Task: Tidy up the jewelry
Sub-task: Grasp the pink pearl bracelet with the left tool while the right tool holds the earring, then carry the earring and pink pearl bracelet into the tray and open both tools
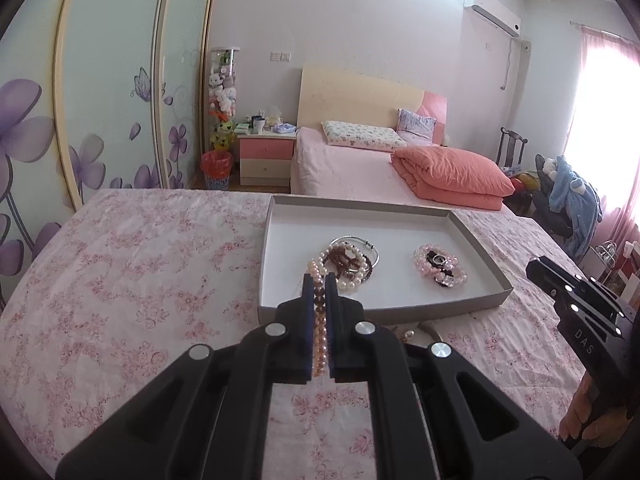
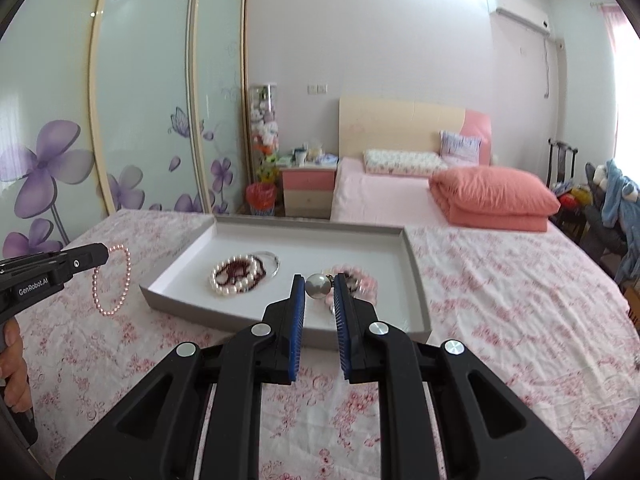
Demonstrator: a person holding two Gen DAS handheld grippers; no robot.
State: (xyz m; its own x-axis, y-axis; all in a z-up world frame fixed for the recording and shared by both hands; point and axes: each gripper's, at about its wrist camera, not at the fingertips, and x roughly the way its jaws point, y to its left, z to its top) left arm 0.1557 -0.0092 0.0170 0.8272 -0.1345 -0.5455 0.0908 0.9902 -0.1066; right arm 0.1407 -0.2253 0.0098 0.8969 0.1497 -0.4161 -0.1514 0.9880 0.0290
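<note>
In the left wrist view my left gripper [image 1: 319, 279] is shut on a pink pearl bracelet [image 1: 319, 320], whose strand runs between the blue pads. The right wrist view shows that bracelet [image 2: 114, 280] hanging as a loop from the left gripper [image 2: 105, 251], above the cloth left of the tray. My right gripper [image 2: 319, 280] is shut on a large grey pearl piece [image 2: 318, 285] near the tray's front wall. The shallow white tray [image 1: 480, 296] [image 2: 416, 280] holds a pile of white pearl and dark red bead bracelets [image 1: 352, 260] [image 2: 236, 276] and a pink crystal bracelet [image 1: 440, 268] [image 2: 360, 280]. The right gripper [image 1: 536, 270] shows at the right edge.
The tray lies on a pink floral cloth [image 1: 140, 280]. A small pearl item [image 1: 410, 334] lies on the cloth by the tray's front wall. Behind stand a bed [image 1: 360, 168] with an orange quilt, a nightstand [image 1: 266, 156] and a red bin [image 1: 217, 168]. Flowered wardrobe doors [image 2: 140, 120] line the left.
</note>
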